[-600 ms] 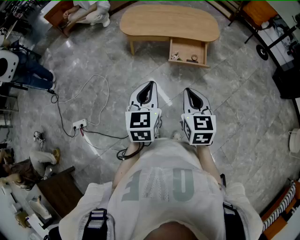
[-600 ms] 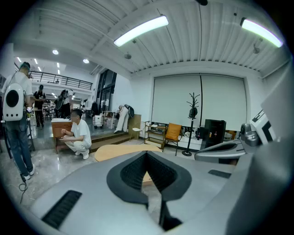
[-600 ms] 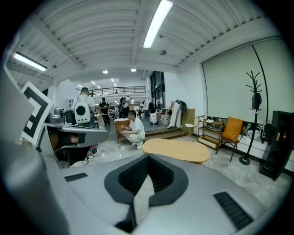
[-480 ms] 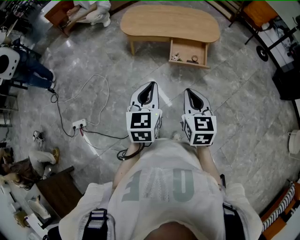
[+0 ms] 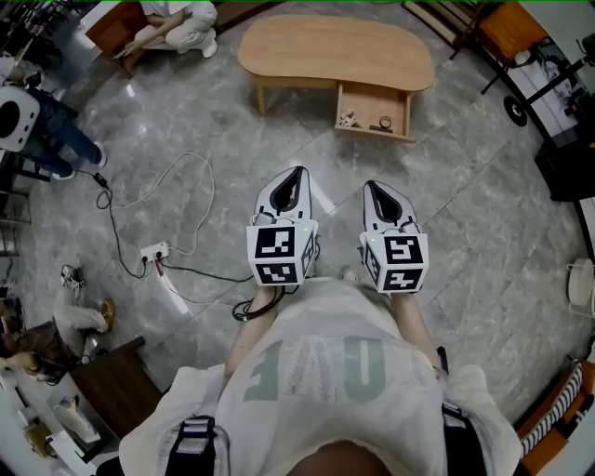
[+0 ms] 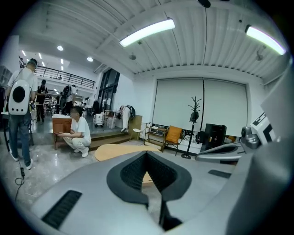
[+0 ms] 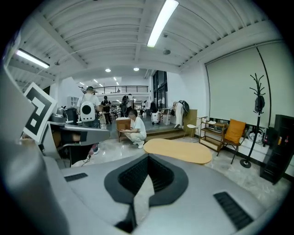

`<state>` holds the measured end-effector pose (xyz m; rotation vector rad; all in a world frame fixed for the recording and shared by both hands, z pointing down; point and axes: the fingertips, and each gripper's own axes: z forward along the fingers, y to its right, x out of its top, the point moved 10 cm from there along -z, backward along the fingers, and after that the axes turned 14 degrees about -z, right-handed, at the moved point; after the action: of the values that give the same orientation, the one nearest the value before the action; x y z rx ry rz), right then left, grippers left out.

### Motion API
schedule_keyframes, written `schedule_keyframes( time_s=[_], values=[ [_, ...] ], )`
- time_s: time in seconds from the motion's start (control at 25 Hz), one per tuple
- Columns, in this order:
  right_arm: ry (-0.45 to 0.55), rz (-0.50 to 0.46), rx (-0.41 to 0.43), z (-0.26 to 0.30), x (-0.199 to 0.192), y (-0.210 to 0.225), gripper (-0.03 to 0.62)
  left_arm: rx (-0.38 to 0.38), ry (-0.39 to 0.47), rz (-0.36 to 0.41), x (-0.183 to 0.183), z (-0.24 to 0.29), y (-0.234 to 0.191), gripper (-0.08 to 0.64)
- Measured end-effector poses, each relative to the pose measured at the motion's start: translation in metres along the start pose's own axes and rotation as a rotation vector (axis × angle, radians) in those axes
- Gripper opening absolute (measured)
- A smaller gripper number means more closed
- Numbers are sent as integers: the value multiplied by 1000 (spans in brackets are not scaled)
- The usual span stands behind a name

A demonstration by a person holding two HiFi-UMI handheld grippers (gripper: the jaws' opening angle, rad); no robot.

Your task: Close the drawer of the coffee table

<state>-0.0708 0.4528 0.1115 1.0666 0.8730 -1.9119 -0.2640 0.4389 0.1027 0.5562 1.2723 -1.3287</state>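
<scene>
Drawer [image 5: 373, 99] open; few small items [image 5: 350, 118] inside, kind unclear.

Head view steeply down; both gripper views forward, low; all share distant coffee table [image 5: 335, 45].

Quantities: one coffee table [image 5: 335, 51]; one open drawer [image 5: 375, 98] containing two small objects [image 5: 349, 118] [image 5: 384, 123]; two grippers, namely left gripper [image 5: 297, 172] and right gripper [image 5: 372, 185]; two marker cubes [image 5: 276, 253] [image 5: 396, 262]; one power strip [image 5: 154, 251]; one crouching person [image 5: 177, 23]; one orange chair [image 6: 173, 134]; one coat stand [image 6: 194, 114].
</scene>
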Motion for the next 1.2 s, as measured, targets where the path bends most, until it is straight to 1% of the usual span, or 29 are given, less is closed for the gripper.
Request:
schedule_keyframes(
  time_s=[0.16, 0.24, 0.4, 0.52, 0.64, 0.8, 0.88, 0.96, 1.08, 1.2],
  values=[
    [12, 60, -10, 5, 6, -12, 6, -16, -11, -5, 8, -1, -19, 8],
    [16, 85, -28, 4, 6, -18, 6, -33, -15, -4, 11, 0, -26, 8],
    [1, 88, -62, -2, -1, -31, 6, -68, -12, 9, 16, 5, -36, 8],
    [7, 93, -70, -6, -4, -37, 6, -67, -9, -4, 17, 9, -46, 8],
    [15, 122, -93, 1, -5, -29, 6, -66, -16, -16, 16, 21, -51, 8],
    [46, 120, -115, 16, -2, -6, 6, -70, -37, -5, 17, 48, -47, 8],
    [57, 109, -122, 30, -1, 12, 6, -69, -39, 3, 20, 68, -40, 8],
    [73, 95, -117, 51, 0, 38, 6, -67, -26, 16, 24, 93, -33, 8],
    [100, 91, -85, 98, -3, 83, 6, -49, -26, 35, 28, 141, -23, 8],
    [99, 82, -54, 143, -2, 135, 6, -28, -12, 63, 41, 193, -8, 8]
  ],
)
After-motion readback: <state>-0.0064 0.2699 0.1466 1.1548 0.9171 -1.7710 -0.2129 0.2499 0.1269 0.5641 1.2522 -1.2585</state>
